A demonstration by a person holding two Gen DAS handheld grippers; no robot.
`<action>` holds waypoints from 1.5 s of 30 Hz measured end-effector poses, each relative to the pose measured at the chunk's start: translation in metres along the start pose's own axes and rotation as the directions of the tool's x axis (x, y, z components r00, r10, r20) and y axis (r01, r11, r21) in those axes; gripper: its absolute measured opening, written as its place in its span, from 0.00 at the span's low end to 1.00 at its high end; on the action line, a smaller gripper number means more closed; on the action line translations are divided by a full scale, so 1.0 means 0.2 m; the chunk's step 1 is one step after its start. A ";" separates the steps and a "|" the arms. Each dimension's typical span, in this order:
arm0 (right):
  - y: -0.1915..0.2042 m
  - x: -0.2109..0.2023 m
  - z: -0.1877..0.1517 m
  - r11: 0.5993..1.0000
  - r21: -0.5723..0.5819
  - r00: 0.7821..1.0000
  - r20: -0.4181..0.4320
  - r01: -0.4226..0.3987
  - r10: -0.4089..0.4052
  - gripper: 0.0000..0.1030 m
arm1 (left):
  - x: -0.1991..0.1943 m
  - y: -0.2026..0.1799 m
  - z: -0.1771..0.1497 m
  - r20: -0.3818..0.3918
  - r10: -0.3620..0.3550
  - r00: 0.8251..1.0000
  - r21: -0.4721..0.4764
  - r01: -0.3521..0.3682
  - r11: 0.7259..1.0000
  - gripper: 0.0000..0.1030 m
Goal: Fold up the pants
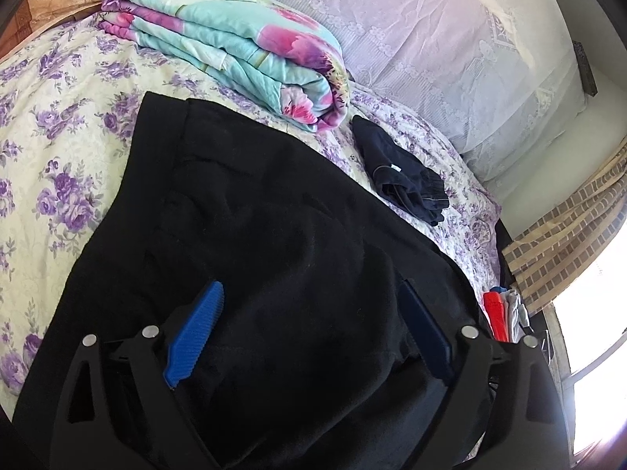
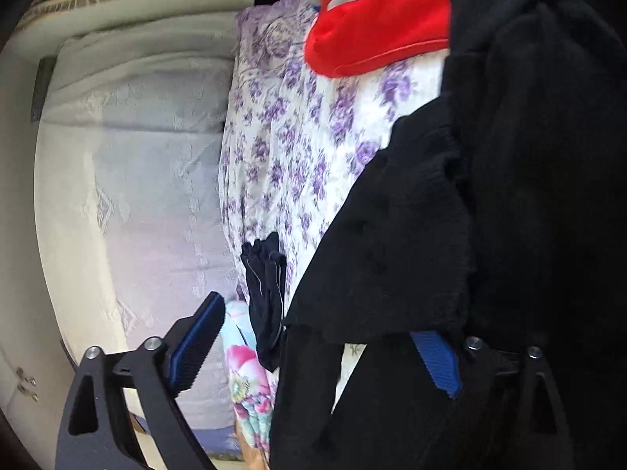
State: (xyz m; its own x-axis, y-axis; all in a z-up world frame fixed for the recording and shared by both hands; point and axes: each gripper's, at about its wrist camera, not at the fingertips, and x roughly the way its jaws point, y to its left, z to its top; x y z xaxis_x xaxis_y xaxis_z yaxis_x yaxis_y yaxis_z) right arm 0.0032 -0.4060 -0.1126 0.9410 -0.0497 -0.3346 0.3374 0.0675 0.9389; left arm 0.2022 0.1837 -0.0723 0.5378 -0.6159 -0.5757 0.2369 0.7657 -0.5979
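The black pants (image 1: pixel 274 215) lie spread on the purple-flowered bedsheet (image 1: pixel 58 137) and fill the lower middle of the left wrist view. My left gripper (image 1: pixel 310 286) hovers over them with its blue pads (image 1: pixel 196 333) wide apart, pressing on nothing. In the right wrist view, which is tilted sideways, the black pants (image 2: pixel 509 196) fill the right side. My right gripper (image 2: pixel 313 305) is open. Its left finger (image 2: pixel 196 344) is free, while a fold of the pants drapes over its right finger (image 2: pixel 437 360) and hides the tip.
A folded turquoise and pink quilt (image 1: pixel 235 47) lies at the back of the bed. A small dark navy garment (image 1: pixel 399 172) sits right of the pants. Red clothing (image 1: pixel 495 313) (image 2: pixel 376 19) lies at the bed's edge. A lace cloth (image 1: pixel 450 39) covers the wall behind.
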 end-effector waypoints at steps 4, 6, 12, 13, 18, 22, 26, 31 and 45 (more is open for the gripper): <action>-0.02 0.01 0.01 0.997 0.078 0.998 0.060 -0.008 0.003 0.93 | -0.01 0.01 0.00 0.002 0.001 1.000 -0.013 -0.001 1.000 0.86; -0.03 0.00 0.02 0.993 0.120 0.997 0.067 0.018 -0.026 0.90 | -0.01 0.02 0.00 0.002 0.002 1.000 -0.020 -0.002 1.000 0.86; -0.20 0.10 -0.03 0.966 0.255 0.999 -0.028 0.047 -0.041 0.06 | -0.02 0.02 0.00 0.005 0.006 1.000 -0.021 -0.006 1.000 0.86; -0.20 0.10 -0.04 0.977 0.209 1.000 -0.016 0.028 -0.025 0.06 | -0.02 0.02 0.00 0.005 0.005 1.000 -0.022 -0.005 1.000 0.86; -0.15 0.09 0.00 0.990 0.136 0.999 -0.035 -0.035 0.040 0.06 | -0.01 0.03 0.00 0.000 0.002 1.000 -0.025 -0.002 1.000 0.87; -0.08 0.02 0.08 0.991 0.046 0.991 -0.041 -0.129 0.131 0.06 | -0.02 0.04 0.00 0.001 -0.019 1.000 -0.042 0.019 0.999 0.87; 0.01 -0.07 0.20 0.987 -0.016 0.987 -0.029 -0.160 0.159 0.07 | -0.05 0.10 0.05 0.009 -0.109 0.994 -0.145 0.109 0.983 0.87; 0.11 -0.13 0.30 0.982 -0.077 0.984 -0.035 -0.175 0.173 0.07 | -0.04 0.13 0.21 -0.010 -0.117 0.993 -0.257 0.110 0.960 0.87; 0.05 -0.10 0.32 0.987 -0.014 0.980 -0.122 -0.163 0.160 0.07 | 0.04 0.44 0.65 -0.091 0.134 0.987 -0.286 -0.155 0.946 0.86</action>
State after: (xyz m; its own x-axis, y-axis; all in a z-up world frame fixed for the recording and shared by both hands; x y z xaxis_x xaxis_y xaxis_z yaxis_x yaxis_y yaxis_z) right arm -0.0146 -0.4687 -0.0918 0.9787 0.0838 -0.1873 0.1799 0.0885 0.9797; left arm 0.3324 0.2696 -0.0564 0.4891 -0.5216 -0.6990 -0.0908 0.7667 -0.6356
